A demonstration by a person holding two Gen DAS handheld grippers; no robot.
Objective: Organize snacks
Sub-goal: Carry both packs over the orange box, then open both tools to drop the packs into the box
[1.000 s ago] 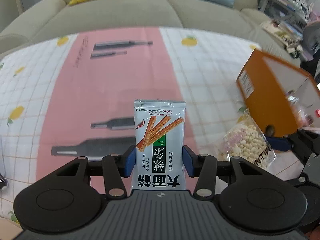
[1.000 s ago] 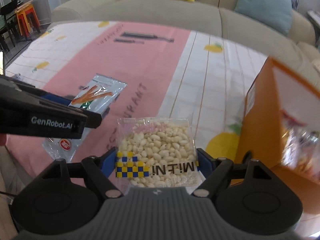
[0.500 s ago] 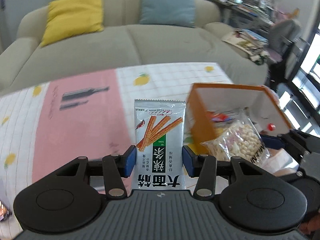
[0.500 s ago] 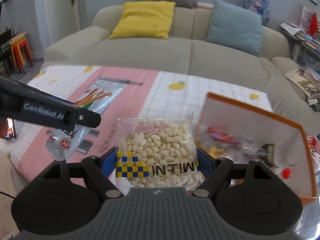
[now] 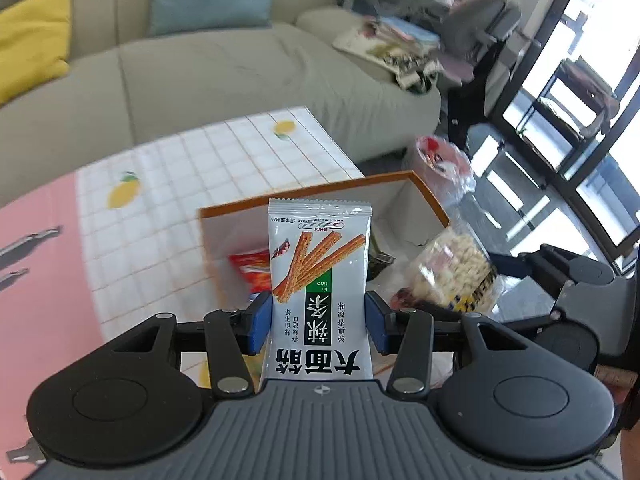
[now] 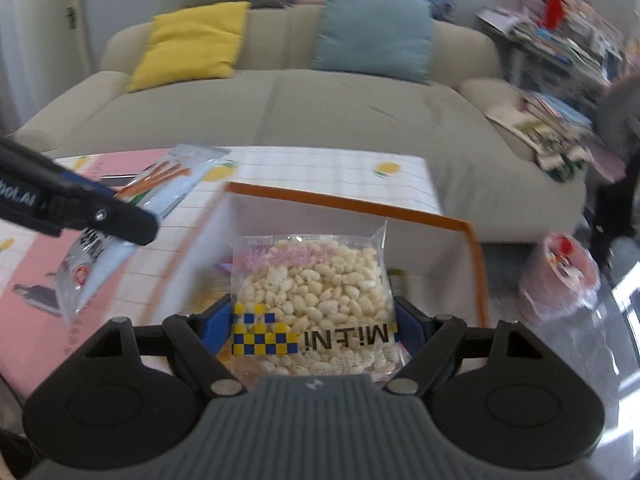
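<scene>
The left gripper [image 5: 318, 326] fingers pinch a spicy-stick snack packet [image 5: 319, 280] by its sides, upright, ready to drop. The right gripper [image 6: 314, 326] fingers clamp a puffed-rice bag [image 6: 312, 292]. The open orange box [image 6: 476, 264] sits just beyond both, receiving snacks.

Table w/ pink-and-white lemon-print cloth [image 5: 168, 184] carries open orange box [image 5: 320, 190] near its corner.

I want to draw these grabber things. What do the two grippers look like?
Both match: the left gripper and right gripper have black linkage arms, two round black discs, blue pads, silver pivot screws and a grey ribbed base. White lettering runs along the left one's side.
</scene>
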